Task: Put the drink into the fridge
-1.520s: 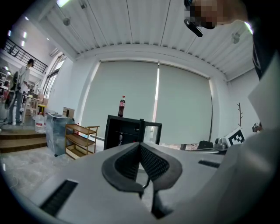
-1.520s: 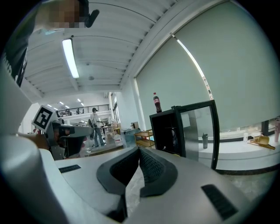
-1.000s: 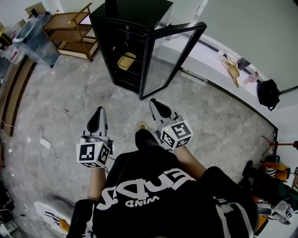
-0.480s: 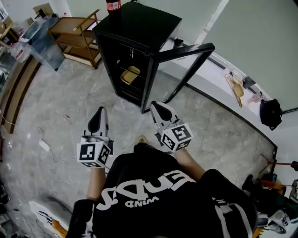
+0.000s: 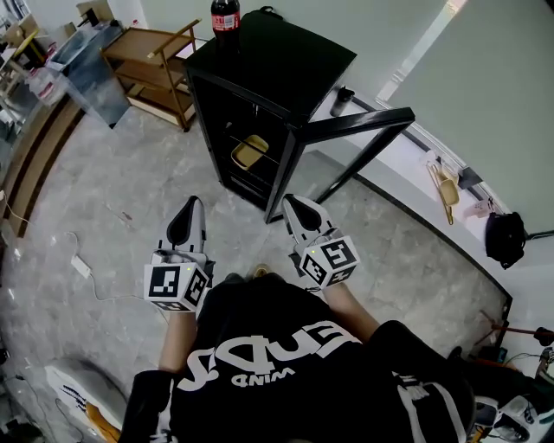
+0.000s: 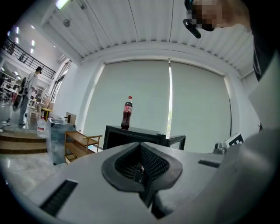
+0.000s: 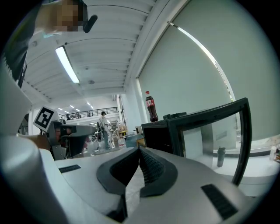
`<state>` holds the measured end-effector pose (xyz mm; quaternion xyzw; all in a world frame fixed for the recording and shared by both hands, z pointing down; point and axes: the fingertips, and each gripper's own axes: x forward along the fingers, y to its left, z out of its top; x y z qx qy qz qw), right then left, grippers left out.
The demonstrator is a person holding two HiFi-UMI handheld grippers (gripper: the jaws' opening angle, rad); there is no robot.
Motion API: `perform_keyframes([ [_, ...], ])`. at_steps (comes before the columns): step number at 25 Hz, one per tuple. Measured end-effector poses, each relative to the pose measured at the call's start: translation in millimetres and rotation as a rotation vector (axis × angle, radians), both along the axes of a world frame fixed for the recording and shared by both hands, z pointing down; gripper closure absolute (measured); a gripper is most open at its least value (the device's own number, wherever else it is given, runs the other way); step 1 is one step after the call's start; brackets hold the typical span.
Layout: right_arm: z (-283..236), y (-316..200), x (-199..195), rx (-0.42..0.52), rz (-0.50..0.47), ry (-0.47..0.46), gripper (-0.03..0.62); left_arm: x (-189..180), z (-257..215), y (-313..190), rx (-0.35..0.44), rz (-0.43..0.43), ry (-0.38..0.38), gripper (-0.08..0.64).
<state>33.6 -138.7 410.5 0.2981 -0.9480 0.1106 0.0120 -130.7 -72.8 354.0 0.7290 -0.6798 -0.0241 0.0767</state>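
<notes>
Ahead of left gripper (image 5: 193, 204) and right gripper (image 5: 292, 202): bottle (image 5: 225, 15) upright atop fridge (image 5: 286, 54), door (image 5: 364, 126) open | jaws of the 2: together, empty

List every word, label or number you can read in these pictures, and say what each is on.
"WIND": small white print on the person's black shirt, upside down in the head view.
Large white letters beside it on the shirt: stylised, not surely readable.
Red label on the bottle on top of the fridge: too small to read.
Marker cubes: black-and-white patterns only, no words.
</notes>
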Motion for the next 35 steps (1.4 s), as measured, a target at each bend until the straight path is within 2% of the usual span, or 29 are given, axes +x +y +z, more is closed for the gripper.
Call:
perform_keyframes([
  [11,-2.3,-24.5,-15.1,-0.016,0.058,-0.003,0.569,-23.6,-25.2,-32.7,0.009,0.051,0.024,0.541],
  [17,5.1,-29.5,-29.8,-0.02,0.053,-0.001,0.569,-31.8,-26.4,-47.9,0.01,0.085,0.015,0.382],
  [20,5.7,-31.6,-35.4,-0.022,0.051,-0.001,0.569,-37.4,-28.4,-54.1,0.028,0.072,0.02,0.24],
  [21,6.5,-32.0,-36.5,-0.024,0.051,-0.001,0.569,-39.4,-29.2,-55.9,0.034,0.066,0.024,0.225],
  [28,7.7,-33.3,-38.6,-0.031,0.055,-0.003,0.569,-46.1,-37.2,-75.8,0.048,0.072,0.004,0.213],
  [35,8.7,-35.6,-34.8,-0.035,0.071,-0.001,0.569,-57.2,-56.0,-123.2,0.079,0.099,-0.016,0.213],
])
